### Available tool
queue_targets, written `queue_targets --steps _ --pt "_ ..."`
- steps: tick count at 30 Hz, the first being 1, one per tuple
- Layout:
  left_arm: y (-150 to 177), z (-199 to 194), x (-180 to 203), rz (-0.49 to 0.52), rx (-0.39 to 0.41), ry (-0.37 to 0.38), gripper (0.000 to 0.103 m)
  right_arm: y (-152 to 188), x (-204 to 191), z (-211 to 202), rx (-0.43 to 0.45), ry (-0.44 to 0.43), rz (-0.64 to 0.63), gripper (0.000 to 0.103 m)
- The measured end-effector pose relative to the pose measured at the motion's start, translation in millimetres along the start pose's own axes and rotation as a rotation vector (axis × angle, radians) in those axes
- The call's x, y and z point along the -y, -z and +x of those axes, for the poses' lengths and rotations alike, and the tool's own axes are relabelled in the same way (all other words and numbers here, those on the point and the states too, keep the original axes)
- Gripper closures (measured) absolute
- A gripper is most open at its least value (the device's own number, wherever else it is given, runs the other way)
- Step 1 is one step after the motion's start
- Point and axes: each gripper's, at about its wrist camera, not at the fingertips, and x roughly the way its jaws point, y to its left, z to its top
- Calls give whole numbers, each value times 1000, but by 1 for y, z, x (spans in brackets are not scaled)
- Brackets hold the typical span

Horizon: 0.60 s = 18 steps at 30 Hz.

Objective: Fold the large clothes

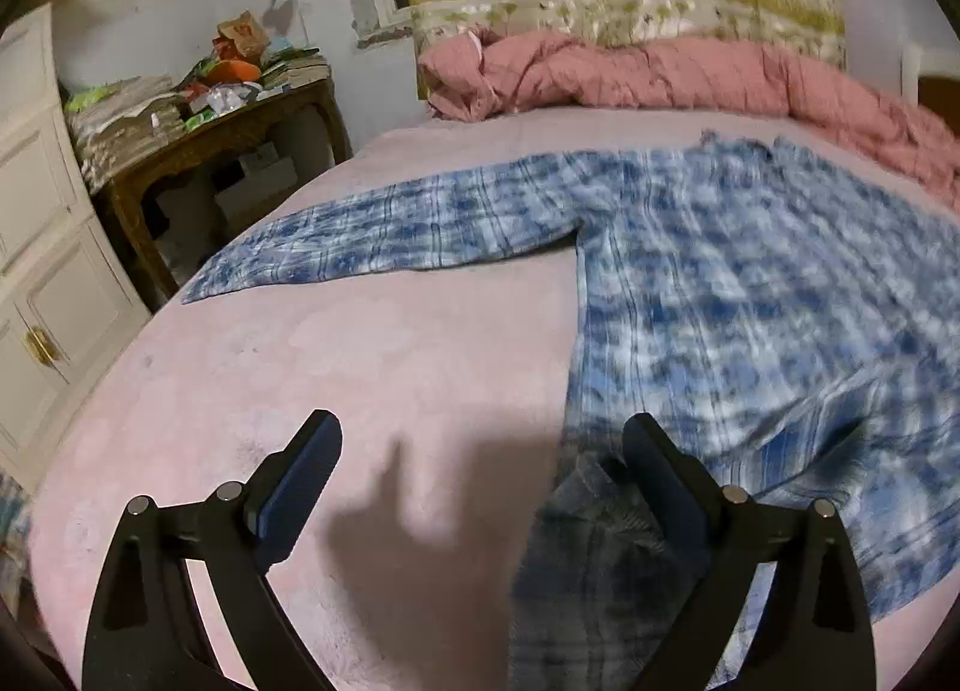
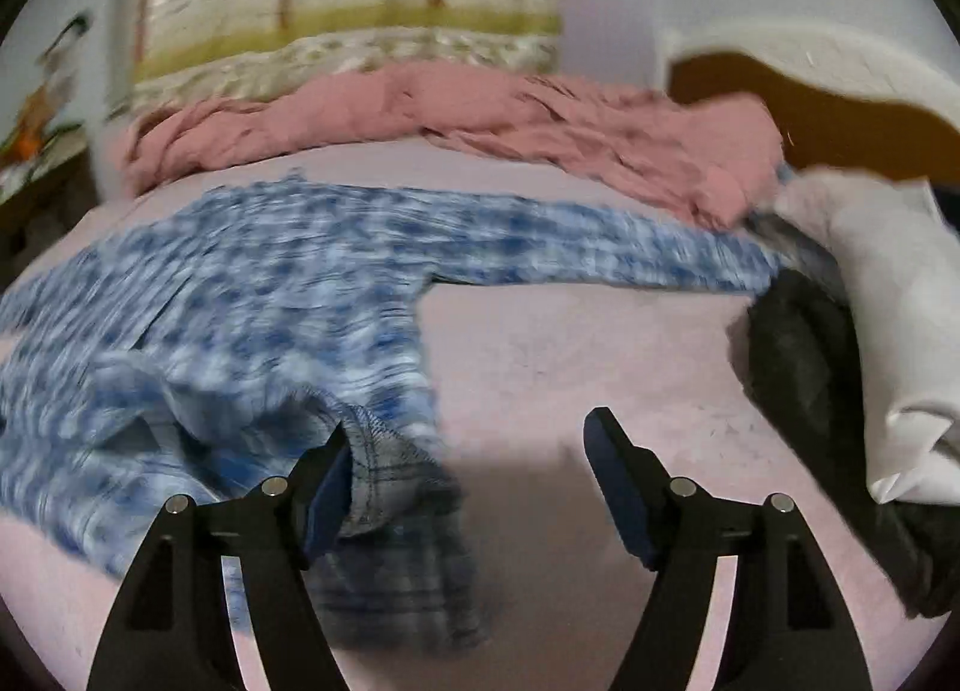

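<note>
Pink bed sheet (image 1: 390, 343), rumpled pink duvet (image 1: 630, 72), cluttered wooden side table (image 1: 240, 126).

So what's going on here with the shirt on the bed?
A person is holding a two-finger gripper in each hand over a blue plaid shirt that lies spread on a pink bed, sleeves out to the sides. The left gripper and the right gripper both stand open at the shirt's near hem, holding nothing. The hem is a little rumpled there, and no fold has been made yet. A pink blanket lies bunched at the far end.
</note>
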Motion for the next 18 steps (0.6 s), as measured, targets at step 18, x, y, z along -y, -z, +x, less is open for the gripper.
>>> queue_targets --steps 18 --pt "11 7 40 162 -80 125 6 30 -33 -21 -68 -197 -323 28"
